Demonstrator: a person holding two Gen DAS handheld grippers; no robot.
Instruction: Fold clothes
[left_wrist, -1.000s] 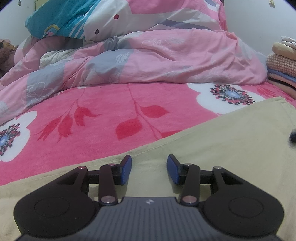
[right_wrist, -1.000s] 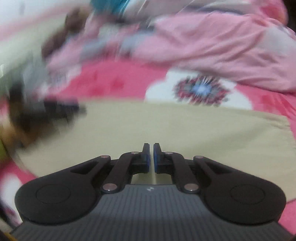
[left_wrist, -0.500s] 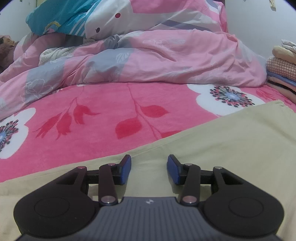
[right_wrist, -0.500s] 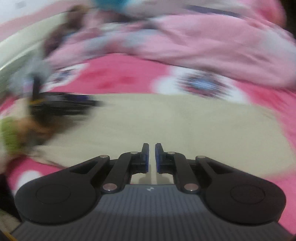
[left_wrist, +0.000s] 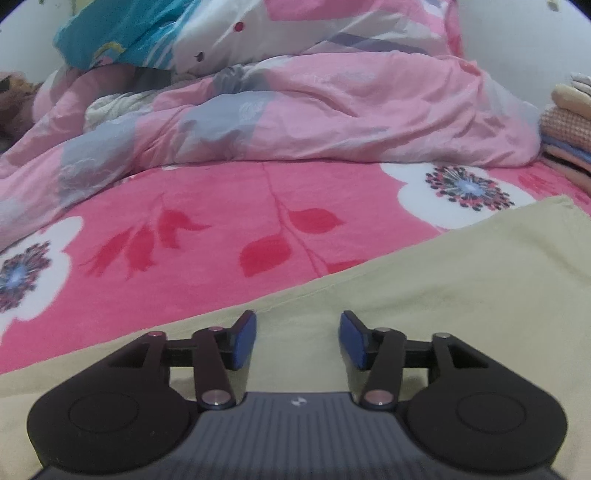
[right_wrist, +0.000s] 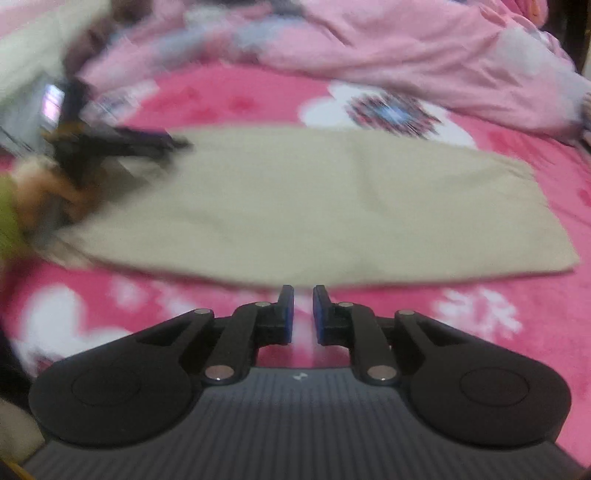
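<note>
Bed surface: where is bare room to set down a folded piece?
Free: pink floral blanket between the beige garment and the rumpled duvet. Crowded: folded stack at the far right edge, duvet and pillows behind.

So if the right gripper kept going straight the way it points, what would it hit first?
Probably the near edge of the flat beige cloth, just ahead of the right gripper; its jaws are opening, nothing between them.

One beige garment (right_wrist: 317, 206), two grippers (left gripper (left_wrist: 297, 339), right gripper (right_wrist: 303, 314)), one pink duvet (left_wrist: 332, 110), one folded stack (left_wrist: 569, 125)
</note>
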